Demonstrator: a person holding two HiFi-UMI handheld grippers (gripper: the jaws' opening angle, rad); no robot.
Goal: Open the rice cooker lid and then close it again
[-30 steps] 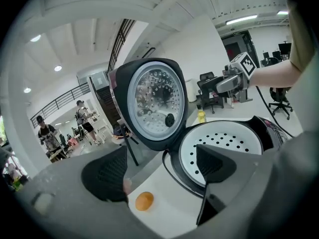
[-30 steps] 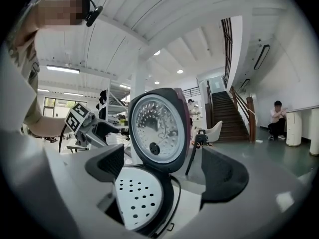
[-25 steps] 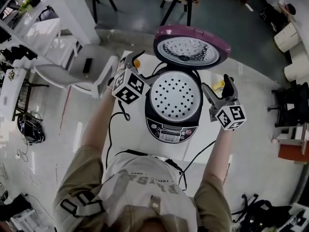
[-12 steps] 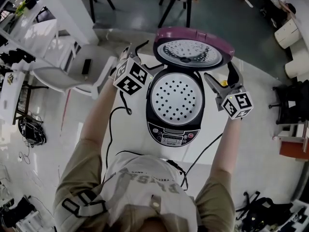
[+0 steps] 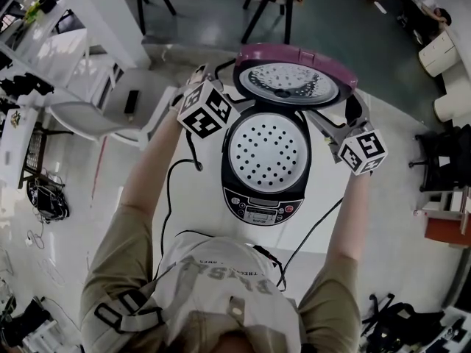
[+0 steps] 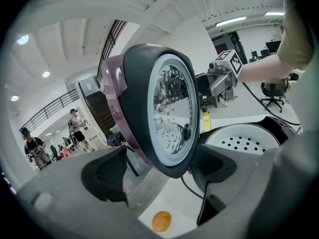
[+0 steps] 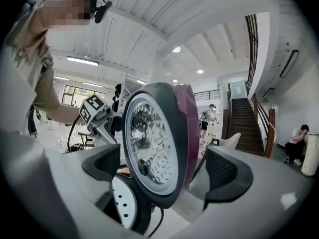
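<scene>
Lid (image 5: 294,83) open; closing appears due. Left gripper (image 6: 159,171) and right gripper (image 7: 164,171) straddle its rim, jaws spread, unclamped, right's just opening. Next: push lid down.

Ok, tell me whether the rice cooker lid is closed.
No: in the head view the lid stands raised behind the rice cooker, leaving its perforated tray exposed.

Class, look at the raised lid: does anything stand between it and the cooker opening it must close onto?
Nothing visible does. The lid stands upright behind the cooker, and the perforated tray sits inside the opening, not above it.
</scene>
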